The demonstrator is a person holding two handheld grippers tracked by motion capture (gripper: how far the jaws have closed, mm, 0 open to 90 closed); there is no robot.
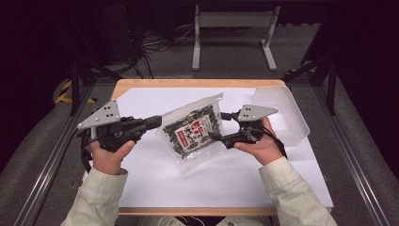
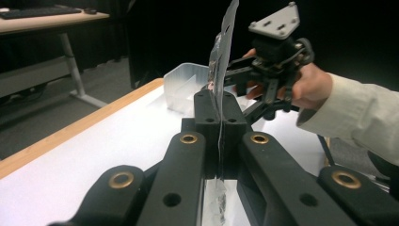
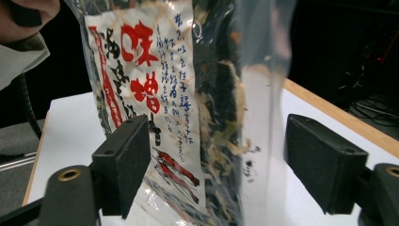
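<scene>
- Seaweed packet [image 1: 194,130], a clear bag of dark dried flakes with a white label in red characters, hangs in the air between the two hands, above the white sheet [image 1: 226,183] that covers the bench [image 1: 197,83].
- Left claw [image 1: 156,122] is clenched on the packet's edge; from its own camera the thin plastic [image 2: 221,70] runs straight up out of the closed jaws.
- Right claw [image 1: 216,136] stands released: its two black pads [image 3: 127,160] sit well apart with the packet between them, neither pressing on the film. No grip there now.
- My reading: this is a handover or re-grip in mid-air, with the left hand [image 1: 109,157] carrying the whole weight while the right hand [image 1: 261,147] is free.
- Translucent tub [image 1: 281,114] waits just beyond the right hand, at the far right of the bench, and looks the likely place for the packet.
- Next move, I'd guess, calls for the right claw either to back clear or to close on a firmer spot. The film is slippery and floppy, so a bite on the flat sealed margin would suit better than one on the bulging middle.
</scene>
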